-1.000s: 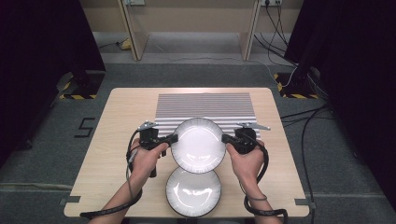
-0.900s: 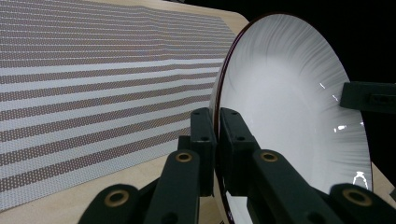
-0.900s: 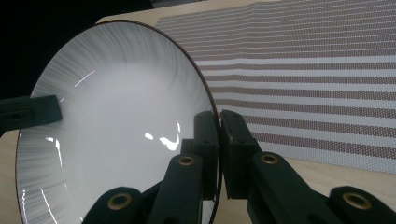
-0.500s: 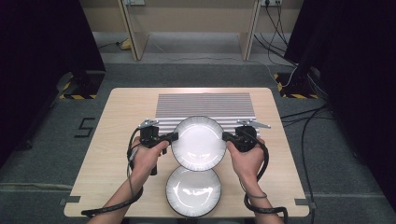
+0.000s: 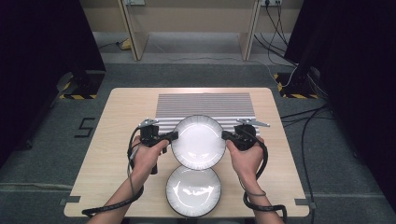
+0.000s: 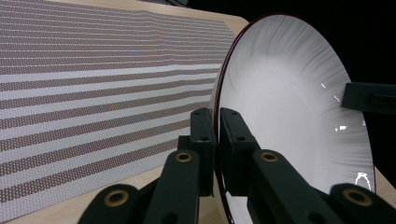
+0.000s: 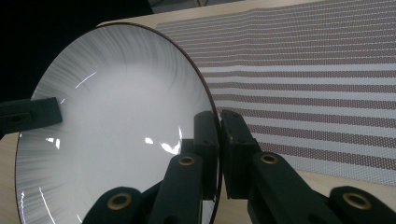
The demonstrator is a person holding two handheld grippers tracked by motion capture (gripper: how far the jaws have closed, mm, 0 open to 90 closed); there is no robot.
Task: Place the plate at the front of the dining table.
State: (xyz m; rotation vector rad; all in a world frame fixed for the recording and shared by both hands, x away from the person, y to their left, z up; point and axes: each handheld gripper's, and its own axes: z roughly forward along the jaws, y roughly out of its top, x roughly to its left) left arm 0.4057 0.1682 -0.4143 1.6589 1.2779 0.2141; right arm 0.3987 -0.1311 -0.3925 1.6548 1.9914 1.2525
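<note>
A white plate (image 5: 198, 141) with a dark rim is held between both grippers above the wooden table (image 5: 116, 121). My left gripper (image 5: 175, 136) is shut on its left rim, and my right gripper (image 5: 224, 135) is shut on its right rim. In the left gripper view the jaws (image 6: 217, 126) pinch the thin edge of the plate (image 6: 289, 112). The right gripper view shows the same pinch (image 7: 218, 128) on the plate (image 7: 116, 126), with the other gripper's jaw at the far rim. A second white plate (image 5: 193, 190) lies flat near the table's front edge, partly under the held one.
A striped grey and white mat (image 5: 205, 106) covers the table's far middle, just behind the held plate. Bare wood lies to the left and right of the hands. Cables trail from both grippers along the forearms. Dark curtains and floor cables surround the table.
</note>
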